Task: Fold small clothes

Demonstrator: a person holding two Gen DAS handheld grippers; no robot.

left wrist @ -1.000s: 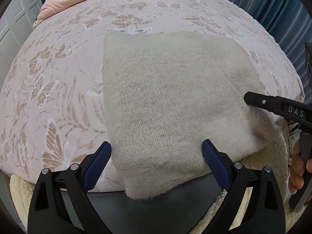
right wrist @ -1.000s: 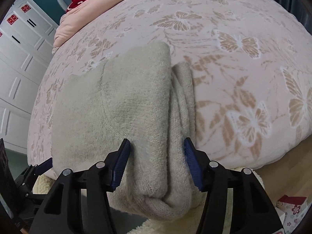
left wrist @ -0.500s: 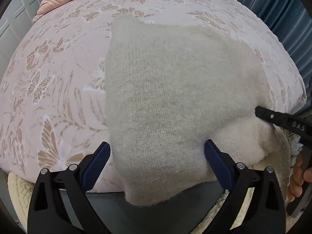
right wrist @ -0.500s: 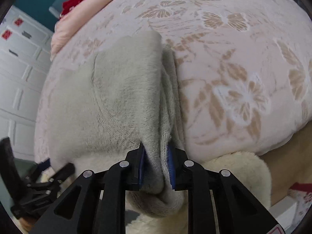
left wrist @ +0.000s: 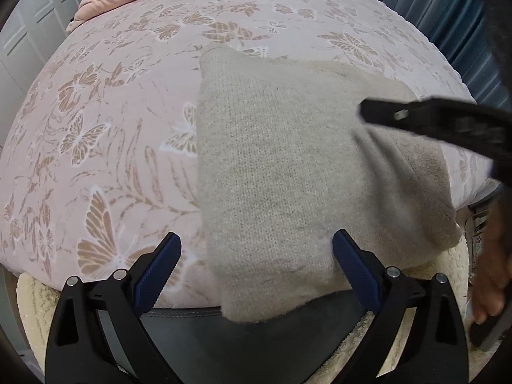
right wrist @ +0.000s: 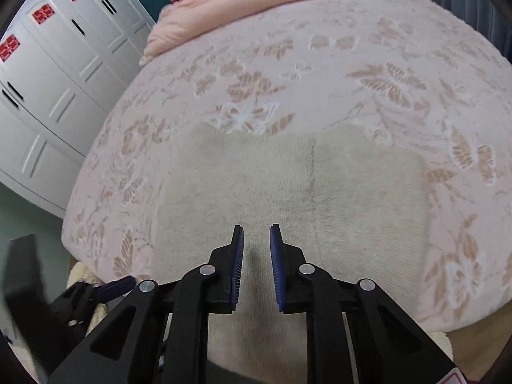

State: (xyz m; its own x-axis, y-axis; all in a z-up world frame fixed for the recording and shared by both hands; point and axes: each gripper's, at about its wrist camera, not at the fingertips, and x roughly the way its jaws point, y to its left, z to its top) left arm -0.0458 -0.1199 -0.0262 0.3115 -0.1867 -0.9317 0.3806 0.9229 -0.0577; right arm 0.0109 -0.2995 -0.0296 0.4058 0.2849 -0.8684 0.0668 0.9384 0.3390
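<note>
A beige knit garment (left wrist: 281, 176) lies on the pink butterfly-print bed (left wrist: 105, 121), its near edge hanging over the bed's front. My left gripper (left wrist: 256, 252) is open, its blue pads (left wrist: 160, 265) wide apart astride the garment's near edge. My right gripper (right wrist: 256, 240) is nearly shut on a raised fold of the garment (right wrist: 288, 192); cloth runs between its pads. In the left wrist view the right gripper (left wrist: 368, 112) is lifted over the garment's right part, pulling a fold up.
White wardrobe doors (right wrist: 48, 64) stand at the left. A pink duvet (right wrist: 288, 3) lies at the head of the bed. Blue curtains (left wrist: 432, 9) hang at the right. A cream fleece mat (left wrist: 416, 304) lies below the bed's front edge.
My right gripper shut on the garment's right edge and has lifted it up and leftward over the garment. My left gripper stayed open and in place.
</note>
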